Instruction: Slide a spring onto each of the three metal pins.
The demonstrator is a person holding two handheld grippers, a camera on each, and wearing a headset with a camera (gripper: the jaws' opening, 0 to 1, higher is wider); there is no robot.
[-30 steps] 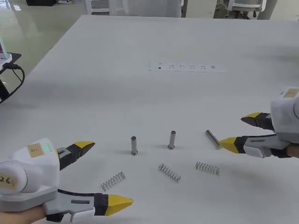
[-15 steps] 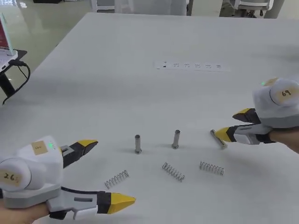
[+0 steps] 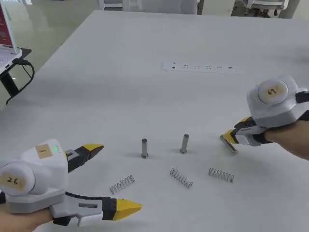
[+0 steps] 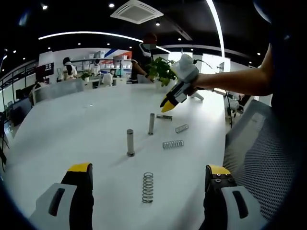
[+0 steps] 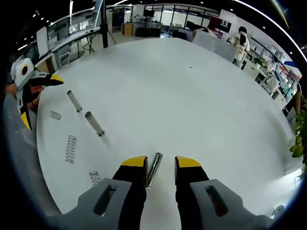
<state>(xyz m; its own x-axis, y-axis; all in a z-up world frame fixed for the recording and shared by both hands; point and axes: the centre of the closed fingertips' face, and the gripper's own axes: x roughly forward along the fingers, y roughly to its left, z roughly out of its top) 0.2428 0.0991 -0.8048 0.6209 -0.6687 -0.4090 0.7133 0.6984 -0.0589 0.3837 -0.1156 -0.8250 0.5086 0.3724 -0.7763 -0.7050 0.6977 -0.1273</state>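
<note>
Two metal pins stand upright mid-table, the left pin [image 3: 144,148] and the middle pin [image 3: 185,143]. A third pin [image 3: 229,144] lies flat to their right. Three springs lie in front: the left spring [image 3: 121,183], the middle spring [image 3: 181,177] and the right spring [image 3: 221,174]. My right gripper [image 3: 231,137] is lowered over the lying pin [image 5: 153,168]; its jaws straddle the pin with a narrow gap on each side and are open. My left gripper [image 3: 111,178] rests at the near left, wide open and holding nothing, with the left spring [image 4: 147,187] lying ahead between its jaws.
A white power strip [image 3: 200,67] lies flat in the middle of the white table [image 3: 120,87]. A stand with a cable [image 3: 14,67] sits beyond the table's left edge. People and chairs are in the background.
The right gripper has come down and left onto the lying pin, and its jaws have narrowed around it. The left gripper has stayed put, wide open.
</note>
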